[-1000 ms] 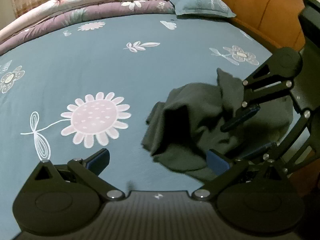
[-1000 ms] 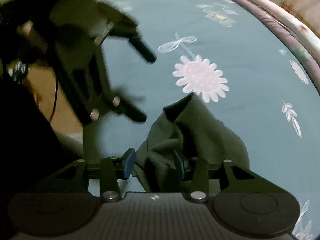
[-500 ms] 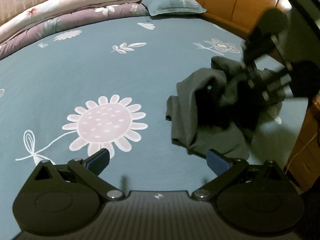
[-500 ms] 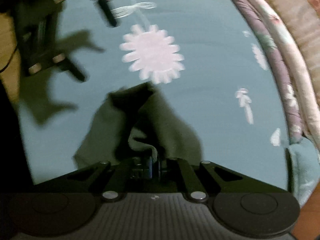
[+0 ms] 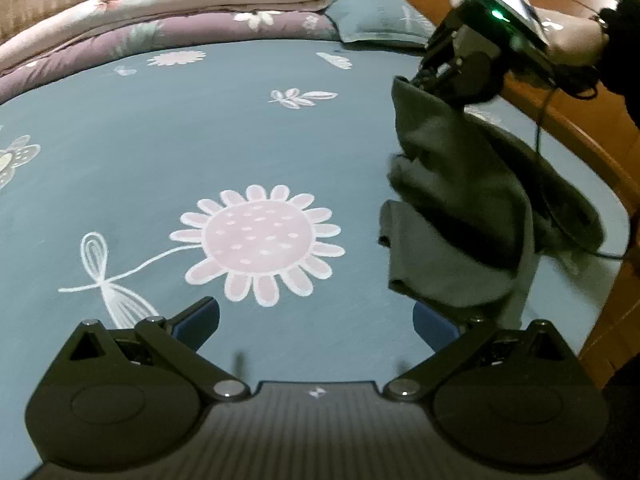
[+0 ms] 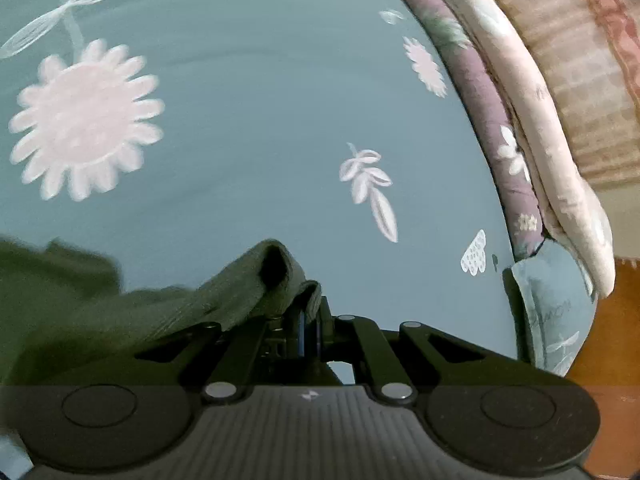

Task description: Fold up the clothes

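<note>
A dark green garment (image 5: 460,208) hangs in a crumpled bunch over the right side of the blue flowered bedsheet (image 5: 200,128). My right gripper (image 6: 310,330) is shut on a folded edge of the garment (image 6: 256,280) and holds it up above the bed; it shows in the left wrist view (image 5: 444,76) at the cloth's top. My left gripper (image 5: 316,322) is open and empty, low over the sheet, with the garment's lower edge just beyond its right finger (image 5: 434,326).
Folded quilts (image 5: 180,12) and a blue pillow (image 5: 380,20) lie along the far edge of the bed. A wooden bed frame (image 5: 580,148) runs along the right side. A cable (image 5: 540,128) hangs from the right gripper.
My right gripper closed on the garment and lifted it up off the bed toward the pillow end. The cloth now hangs stretched instead of lying in a heap. The left gripper stayed open.
</note>
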`<state>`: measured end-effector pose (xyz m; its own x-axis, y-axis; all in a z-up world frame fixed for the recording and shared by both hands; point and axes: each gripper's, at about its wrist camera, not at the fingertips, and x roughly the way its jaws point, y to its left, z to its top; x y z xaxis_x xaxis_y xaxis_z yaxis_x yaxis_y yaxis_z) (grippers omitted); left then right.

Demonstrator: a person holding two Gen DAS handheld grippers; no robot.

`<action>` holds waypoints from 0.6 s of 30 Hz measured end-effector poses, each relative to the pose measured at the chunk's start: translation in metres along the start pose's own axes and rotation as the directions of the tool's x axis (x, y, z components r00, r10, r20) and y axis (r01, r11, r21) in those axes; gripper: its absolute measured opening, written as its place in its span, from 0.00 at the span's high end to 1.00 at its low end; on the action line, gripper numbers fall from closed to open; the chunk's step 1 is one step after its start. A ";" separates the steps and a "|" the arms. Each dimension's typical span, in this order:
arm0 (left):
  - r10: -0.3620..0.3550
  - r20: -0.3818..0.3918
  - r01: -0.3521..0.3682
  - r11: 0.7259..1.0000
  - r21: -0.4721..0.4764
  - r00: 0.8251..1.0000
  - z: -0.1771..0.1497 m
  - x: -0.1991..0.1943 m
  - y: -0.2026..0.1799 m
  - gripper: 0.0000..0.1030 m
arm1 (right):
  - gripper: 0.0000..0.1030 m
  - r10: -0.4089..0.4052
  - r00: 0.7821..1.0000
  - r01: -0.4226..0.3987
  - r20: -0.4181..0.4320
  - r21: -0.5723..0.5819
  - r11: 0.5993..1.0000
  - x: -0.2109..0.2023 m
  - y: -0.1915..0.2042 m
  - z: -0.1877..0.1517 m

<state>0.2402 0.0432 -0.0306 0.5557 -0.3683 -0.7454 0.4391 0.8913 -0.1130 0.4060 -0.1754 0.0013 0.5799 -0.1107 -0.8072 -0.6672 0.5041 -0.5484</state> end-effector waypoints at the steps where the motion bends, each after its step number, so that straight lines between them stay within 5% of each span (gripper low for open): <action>1: 0.013 0.002 -0.013 1.000 -0.007 1.000 -0.001 -0.001 -0.002 0.01 | 0.94 -0.007 1.000 0.007 -0.001 0.015 1.000 0.008 -0.007 0.003; 13: 0.206 -0.005 -0.205 0.973 -0.101 0.979 -0.001 -0.010 -0.055 0.01 | 0.94 -0.040 0.995 0.024 0.092 0.174 0.984 0.081 -0.085 0.001; 18: 0.228 -0.004 -0.228 0.971 -0.076 0.974 0.007 -0.005 -0.079 0.01 | 0.94 0.040 0.987 -0.084 0.155 0.294 0.952 0.068 -0.112 -0.023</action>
<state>0.2077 -0.0271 -0.0134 0.6382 -0.1544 -0.7542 0.2462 0.9692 0.0100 0.5092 -0.2594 0.0023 0.6183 0.0431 -0.7848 -0.5468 0.7409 -0.3901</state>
